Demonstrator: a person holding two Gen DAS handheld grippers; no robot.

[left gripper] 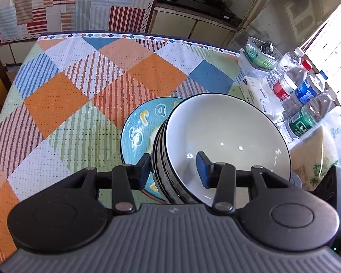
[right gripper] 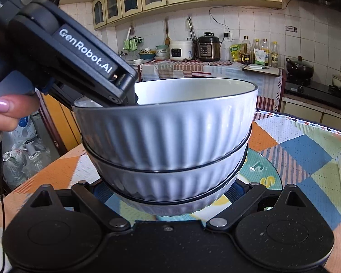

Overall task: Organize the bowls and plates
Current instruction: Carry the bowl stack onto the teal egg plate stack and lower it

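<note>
Stack of ribbed white bowls (left gripper: 225,141), lower centre of frame, above a blue plate (left gripper: 138,132) on the checked tablecloth (left gripper: 56,104): left gripper (left gripper: 175,170) clamps the rims, apparently for lifting as one; right gripper (right gripper: 168,195) straddles the base, grip unclear.

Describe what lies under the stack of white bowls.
Under the bowls lies a blue plate with letters, on the checked tablecloth. The bowls cover the plate's middle, so contact cannot be judged.
</note>
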